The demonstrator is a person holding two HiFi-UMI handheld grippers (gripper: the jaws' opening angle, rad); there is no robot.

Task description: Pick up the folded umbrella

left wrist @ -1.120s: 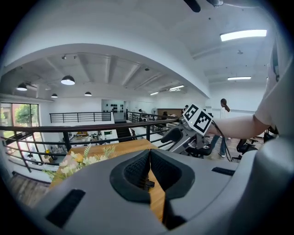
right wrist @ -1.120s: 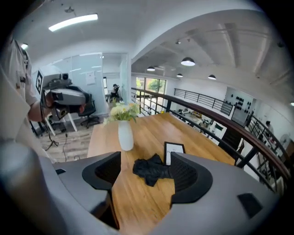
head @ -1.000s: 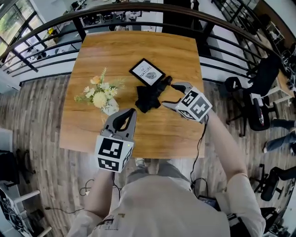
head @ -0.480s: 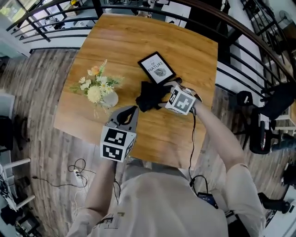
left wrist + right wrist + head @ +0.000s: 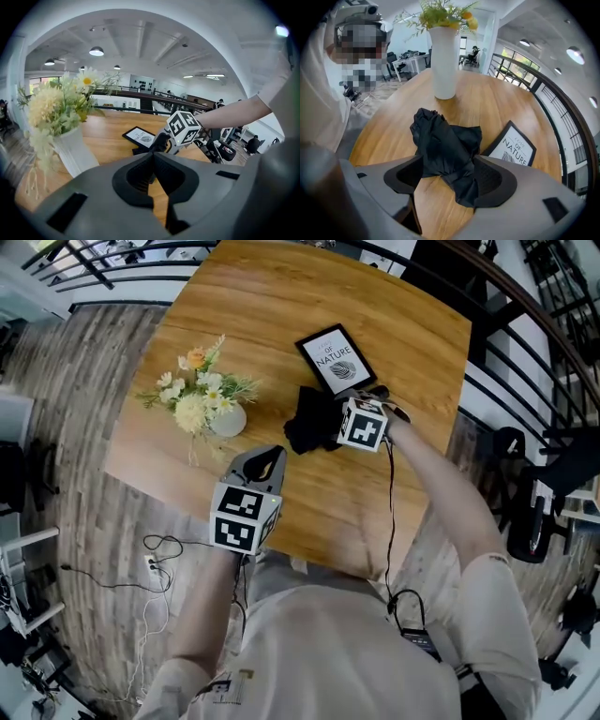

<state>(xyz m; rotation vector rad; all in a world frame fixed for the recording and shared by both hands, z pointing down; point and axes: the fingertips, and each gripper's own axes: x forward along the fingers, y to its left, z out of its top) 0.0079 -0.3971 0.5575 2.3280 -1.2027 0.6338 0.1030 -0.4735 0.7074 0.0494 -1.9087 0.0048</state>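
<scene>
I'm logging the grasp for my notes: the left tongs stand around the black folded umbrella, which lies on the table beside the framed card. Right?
One slip: it is the right gripper, not the left, whose tongs stand around the folded umbrella, as the right gripper view shows. It does lie on the table beside the framed card.

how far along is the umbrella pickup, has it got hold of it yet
Done: the right hand-held gripper is at the folded umbrella, jaws apart on either side of the black bundle. In hand: the grasp; no squeeze shows yet. Left: close, then lift, since the umbrella lies on the table beside the framed print. The left hand-held gripper hangs nearer the person, jaws together, empty.
</scene>
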